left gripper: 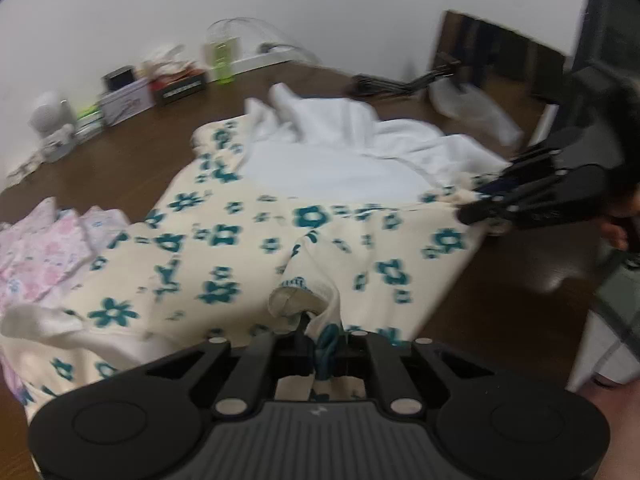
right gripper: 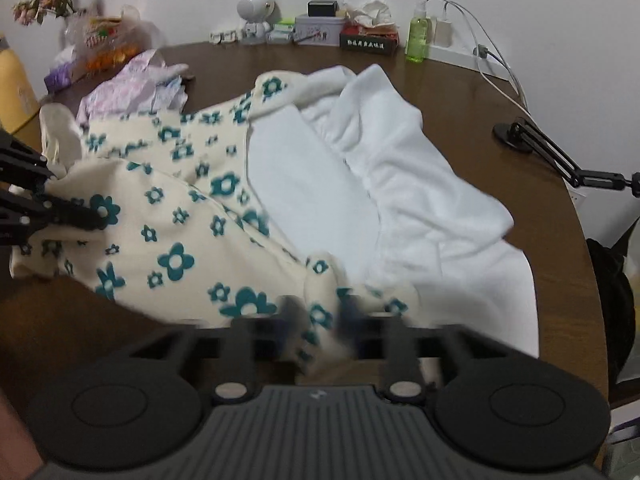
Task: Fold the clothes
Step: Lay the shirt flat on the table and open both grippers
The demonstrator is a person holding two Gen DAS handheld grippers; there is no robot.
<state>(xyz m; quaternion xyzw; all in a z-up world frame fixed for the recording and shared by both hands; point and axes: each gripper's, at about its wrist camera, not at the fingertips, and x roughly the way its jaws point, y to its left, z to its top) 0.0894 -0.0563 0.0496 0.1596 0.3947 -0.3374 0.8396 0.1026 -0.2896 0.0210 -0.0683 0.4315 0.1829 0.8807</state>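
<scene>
Spanning both grippers, the floral garment [left gripper: 248, 240] lies crosswise on the counter [right gripper: 460, 92], the left gripper [left gripper: 322, 344] and right gripper [right gripper: 318, 320] each with fingers clamped on one end of its near edge.

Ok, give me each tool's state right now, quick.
Left tool: closed on the floral garment.
Right tool: closed on the same floral garment, at another edge.

Your left wrist camera looked close and low along its fingers across the floral garment [left gripper: 240, 240] toward the wall; your right wrist camera faced the same garment from its opposite end. Both shared the brown table [right gripper: 460, 92].
</scene>
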